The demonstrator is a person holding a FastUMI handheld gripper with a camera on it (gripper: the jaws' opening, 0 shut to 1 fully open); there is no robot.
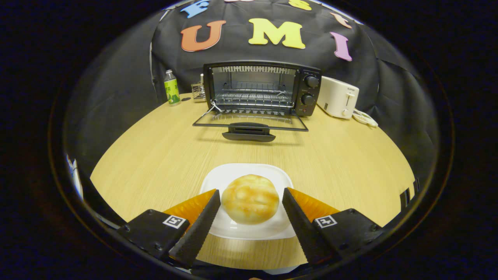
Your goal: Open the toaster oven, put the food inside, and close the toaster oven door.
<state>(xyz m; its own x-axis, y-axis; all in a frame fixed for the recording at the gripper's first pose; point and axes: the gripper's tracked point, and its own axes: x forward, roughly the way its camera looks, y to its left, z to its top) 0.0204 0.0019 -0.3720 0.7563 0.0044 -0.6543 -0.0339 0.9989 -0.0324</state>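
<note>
Your gripper (251, 202) is spread wide, one finger on each side of the bun (250, 198), and neither finger presses on it; a thin gap shows on both sides. The bun is round and domed, pale gold with darker toasted patches across its top, and its surface looks smooth and slightly glossy. It sits on a white plate (249, 173) with rounded corners, which lies flat on the wooden bench (155, 155) just ahead of you.

Beyond the plate, well apart from it, you have the oven (261, 87) at the far side of the bench. Its door (251, 124) is folded down flat toward you, the dark handle (249, 136) at the near edge, and the wire rack (253, 99) shows inside the open cavity. Two knobs (310, 89) stand one above the other on the oven's right panel.

A white toaster (337, 102) stands just right of the oven. A green-labelled bottle (171, 87) stands to its left, near a small wire holder (198, 91).
</note>
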